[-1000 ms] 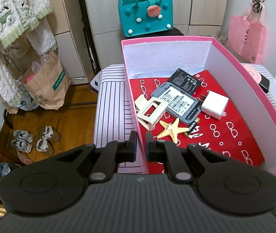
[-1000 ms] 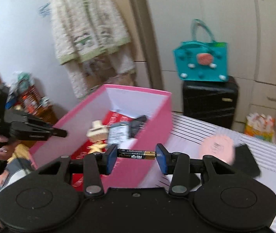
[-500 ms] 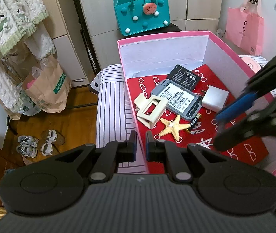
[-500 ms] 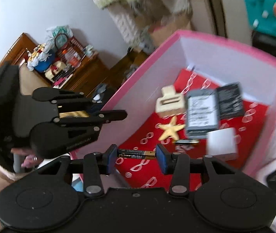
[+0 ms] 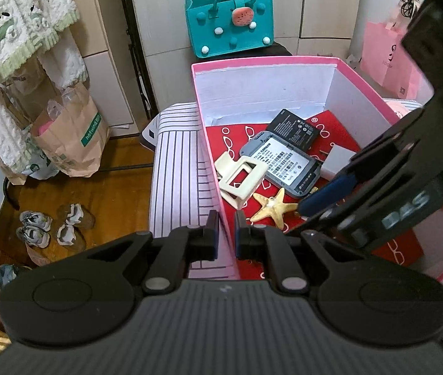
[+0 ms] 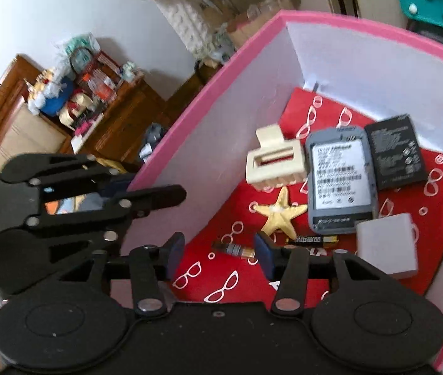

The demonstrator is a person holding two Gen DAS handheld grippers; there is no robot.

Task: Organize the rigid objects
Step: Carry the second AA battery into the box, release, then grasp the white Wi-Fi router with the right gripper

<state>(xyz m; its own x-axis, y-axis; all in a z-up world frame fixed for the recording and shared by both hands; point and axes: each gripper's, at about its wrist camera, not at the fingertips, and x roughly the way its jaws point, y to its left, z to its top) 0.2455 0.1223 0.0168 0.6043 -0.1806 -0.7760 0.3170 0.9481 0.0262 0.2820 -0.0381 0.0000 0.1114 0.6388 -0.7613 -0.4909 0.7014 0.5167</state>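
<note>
A pink box with a red patterned floor holds a cream hair clip, a golden starfish, a grey device, a black battery pack, a white charger and an AA battery. My left gripper is shut on the box's near left wall. My right gripper hangs low inside the box, its jaws opening. A second AA battery lies tilted on the red floor between its fingers, and the pads do not press it. From the left wrist, the right gripper reaches in beside the starfish.
The box stands on a striped surface. A teal bag and a pink bag are behind it. A paper bag and shoes sit on the wooden floor to the left. A cluttered wooden cabinet stands beyond the left gripper.
My right gripper came over the box and sank into it. Its jaws widened and the battery they held now lies on the red floor. My left gripper kept its hold on the wall.
</note>
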